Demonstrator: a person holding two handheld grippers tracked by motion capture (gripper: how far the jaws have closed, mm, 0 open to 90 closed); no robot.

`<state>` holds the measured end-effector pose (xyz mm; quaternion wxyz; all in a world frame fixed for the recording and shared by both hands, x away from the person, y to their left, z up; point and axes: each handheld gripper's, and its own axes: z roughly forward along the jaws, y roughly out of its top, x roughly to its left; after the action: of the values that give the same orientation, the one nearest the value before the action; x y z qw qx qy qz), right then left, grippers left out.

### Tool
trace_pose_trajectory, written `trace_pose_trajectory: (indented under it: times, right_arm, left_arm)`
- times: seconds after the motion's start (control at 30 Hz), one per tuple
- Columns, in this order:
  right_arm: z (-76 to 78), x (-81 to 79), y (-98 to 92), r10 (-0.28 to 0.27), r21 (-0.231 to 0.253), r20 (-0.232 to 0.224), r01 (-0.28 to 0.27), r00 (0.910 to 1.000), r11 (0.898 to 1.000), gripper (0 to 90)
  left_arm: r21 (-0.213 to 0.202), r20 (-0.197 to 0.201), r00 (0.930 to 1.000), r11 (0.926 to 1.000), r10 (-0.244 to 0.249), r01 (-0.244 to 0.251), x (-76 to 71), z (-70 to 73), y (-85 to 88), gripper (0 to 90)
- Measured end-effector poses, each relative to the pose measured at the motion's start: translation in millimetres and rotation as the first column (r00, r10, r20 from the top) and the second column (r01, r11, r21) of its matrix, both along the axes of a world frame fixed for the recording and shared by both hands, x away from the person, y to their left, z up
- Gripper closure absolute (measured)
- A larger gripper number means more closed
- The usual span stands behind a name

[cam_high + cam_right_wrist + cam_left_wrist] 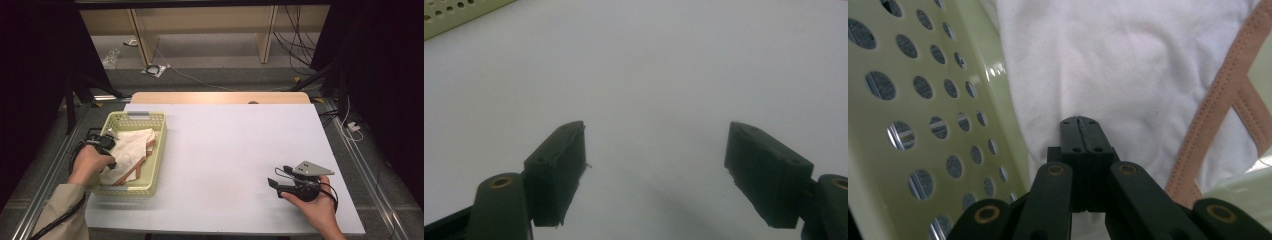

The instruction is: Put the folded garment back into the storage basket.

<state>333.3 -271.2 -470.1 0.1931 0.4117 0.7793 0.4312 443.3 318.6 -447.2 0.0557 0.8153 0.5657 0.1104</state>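
Note:
A pale green perforated basket (134, 116) stands at the table's left and holds a white cloth (131, 147) with pinkish-brown straps (134, 171). My left gripper (102, 142) reaches in over the basket's left rim. In the left gripper view its jaws are shut tight, and the left gripper (1079, 120) has its tips against the white cloth (1123, 60), next to the basket wall (923, 125). Whether a fold is pinched between them is not visible. A strap (1218, 95) runs at the right. My right gripper (278, 175) rests open near the front right; in its own view the right gripper (656, 150) has nothing between its jaws.
The white table top (235, 145) stretches between the basket and the right gripper. A corner of the basket (454, 15) appears far off in the right gripper view. Behind the table are wooden shelving legs and cables on the floor (160, 70).

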Motion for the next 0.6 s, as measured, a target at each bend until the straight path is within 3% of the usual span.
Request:
trace_pose_trajectory:
  times: [0.07, 0.17, 0.4, 0.5, 0.6]
  right_arm:
    - [0.1, 0.0, -0.2, 0.000, 0.000, 0.001, 0.000, 1.0000, 1.000, 25.2]
    - [0.7, -0.6, -0.3, -0.001, -0.002, -0.001, 0.001, 1.0000, 1.000, 25.2]
    - [0.5, -0.2, -0.2, 0.000, -0.007, -0.002, 0.000, 1.0000, 1.000, 25.2]
    - [0.6, -0.2, 0.2, -0.001, -0.007, -0.002, 0.001, 1.0000, 1.000, 25.2]
    - [0.1, 0.1, 0.7, -0.001, -0.006, -0.004, 0.001, 1.0000, 1.000, 25.2]
  left_arm:
    - [0.022, 0.020, 0.9997, 0.9997, 0.014, -0.014, 1.0, -1.5, 0.6, 89.0]
    - [0.014, 0.027, 0.9993, 0.9996, 0.025, -0.026, -1.3, -2.6, 0.9, 89.1]
    - [0.008, -0.037, 0.9941, 0.9948, 0.102, -0.101, -10.7, -2.8, 3.7, 89.2]
    - [-0.007, -0.003, 0.9955, 0.9954, 0.095, -0.095, -11.8, 1.0, 3.3, 87.2]
    - [-0.063, 0.100, 0.9928, 0.9962, 0.066, -0.060, -8.9, 9.4, -3.9, 79.2]
